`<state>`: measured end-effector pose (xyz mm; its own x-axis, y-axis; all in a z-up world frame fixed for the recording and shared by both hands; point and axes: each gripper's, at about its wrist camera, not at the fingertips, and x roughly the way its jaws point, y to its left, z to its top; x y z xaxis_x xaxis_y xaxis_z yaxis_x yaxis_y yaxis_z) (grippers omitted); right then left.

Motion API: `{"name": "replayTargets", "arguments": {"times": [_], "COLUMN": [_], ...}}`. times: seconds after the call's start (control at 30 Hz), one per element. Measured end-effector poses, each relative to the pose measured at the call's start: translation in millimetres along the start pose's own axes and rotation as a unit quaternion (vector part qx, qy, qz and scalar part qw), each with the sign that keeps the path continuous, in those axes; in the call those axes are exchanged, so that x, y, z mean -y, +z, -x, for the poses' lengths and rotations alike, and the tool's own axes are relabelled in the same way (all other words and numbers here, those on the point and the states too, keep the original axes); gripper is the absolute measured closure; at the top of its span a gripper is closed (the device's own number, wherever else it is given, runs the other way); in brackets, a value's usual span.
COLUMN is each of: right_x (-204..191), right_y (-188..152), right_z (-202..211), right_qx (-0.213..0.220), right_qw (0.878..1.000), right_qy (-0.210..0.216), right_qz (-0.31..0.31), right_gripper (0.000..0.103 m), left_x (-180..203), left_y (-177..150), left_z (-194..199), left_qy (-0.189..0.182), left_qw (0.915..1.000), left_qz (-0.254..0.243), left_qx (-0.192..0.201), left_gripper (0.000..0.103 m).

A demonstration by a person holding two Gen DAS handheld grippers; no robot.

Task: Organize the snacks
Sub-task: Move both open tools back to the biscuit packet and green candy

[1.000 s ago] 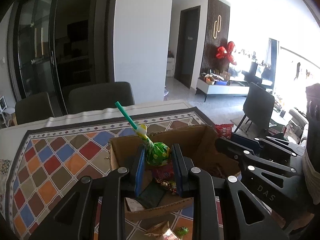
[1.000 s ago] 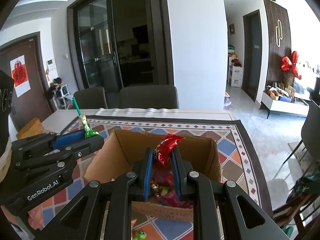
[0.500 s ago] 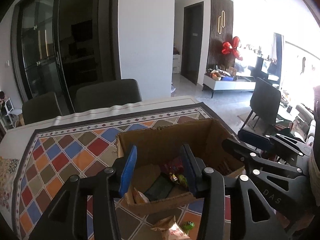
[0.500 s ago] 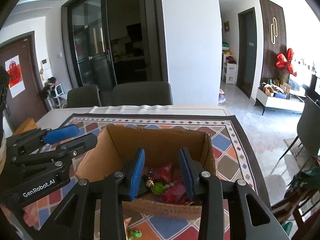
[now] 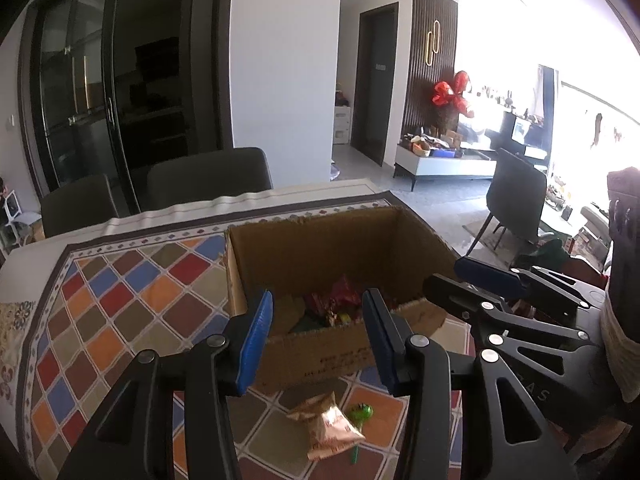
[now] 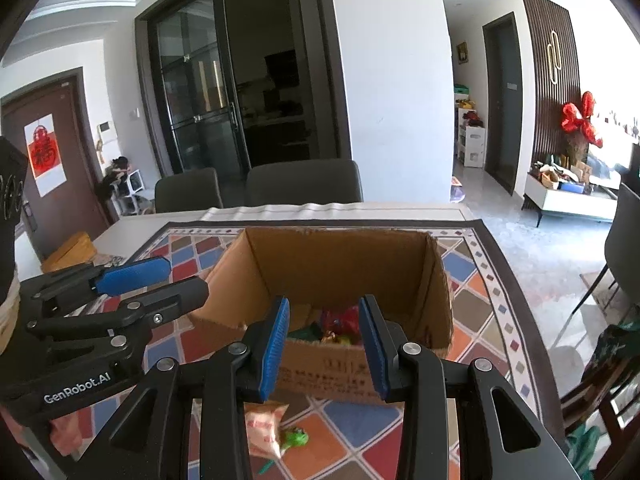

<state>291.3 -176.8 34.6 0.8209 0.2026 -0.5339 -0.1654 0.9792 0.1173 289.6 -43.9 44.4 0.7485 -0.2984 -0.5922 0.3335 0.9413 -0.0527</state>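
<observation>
An open cardboard box [image 5: 320,248] [image 6: 340,256] stands on the patterned tablecloth and holds several wrapped snacks [image 5: 336,304] [image 6: 336,322]. My left gripper [image 5: 318,320] is open and empty, just in front of the box's near wall. My right gripper [image 6: 324,328] is open and empty, also at the near wall; it shows at the right of the left wrist view [image 5: 480,280]. A tan snack packet [image 5: 328,428] [image 6: 264,430] and a green lollipop [image 5: 360,414] [image 6: 294,438] lie on the cloth in front of the box.
The multicoloured diamond tablecloth [image 5: 132,300] covers the table. Two dark chairs [image 5: 208,176] stand at the far side. A yellow-brown packet [image 6: 70,250] lies at the table's far left. The table's right edge drops to the floor [image 6: 560,240].
Both grippers opened and dropped their snacks into the box: the left let go of the green lollipop, the right the red packet. Both then pulled back toward me.
</observation>
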Motion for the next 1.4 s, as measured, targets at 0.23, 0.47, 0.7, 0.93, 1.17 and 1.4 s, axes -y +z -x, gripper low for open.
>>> {"name": "replayTargets", "arguments": {"times": [0.23, 0.47, 0.7, 0.93, 1.17, 1.4], "right_x": [-2, -1, 3, 6, 12, 18], "right_y": [-19, -39, -60, -77, -95, -110], "right_z": [1, -6, -16, -26, -35, -43], "right_qx": [-0.010, -0.031, -0.057, -0.081, -0.104, -0.124], "right_qw": [1.000, 0.999, 0.998, 0.996, 0.994, 0.991], "right_qy": [0.010, 0.014, 0.015, 0.014, 0.012, 0.002], "right_qz": [-0.006, -0.015, -0.024, -0.034, -0.042, -0.042], "right_gripper": [0.066, 0.066, 0.066, 0.066, 0.066, 0.066], "left_x": [3, 0, -1, -2, -4, -7], "left_y": [-20, -40, -62, -79, -96, -110], "left_z": [0, -9, -22, -35, -51, -68], "left_qy": [-0.006, -0.018, -0.029, -0.039, -0.049, -0.060], "left_qw": [0.9999, 0.9990, 0.9969, 0.9944, 0.9915, 0.9879], "left_qz": [0.002, 0.013, 0.026, 0.033, 0.039, 0.050], "left_qx": [-0.015, -0.040, -0.068, -0.092, -0.115, -0.134], "left_gripper": [0.057, 0.057, 0.057, 0.057, 0.057, 0.057]}}
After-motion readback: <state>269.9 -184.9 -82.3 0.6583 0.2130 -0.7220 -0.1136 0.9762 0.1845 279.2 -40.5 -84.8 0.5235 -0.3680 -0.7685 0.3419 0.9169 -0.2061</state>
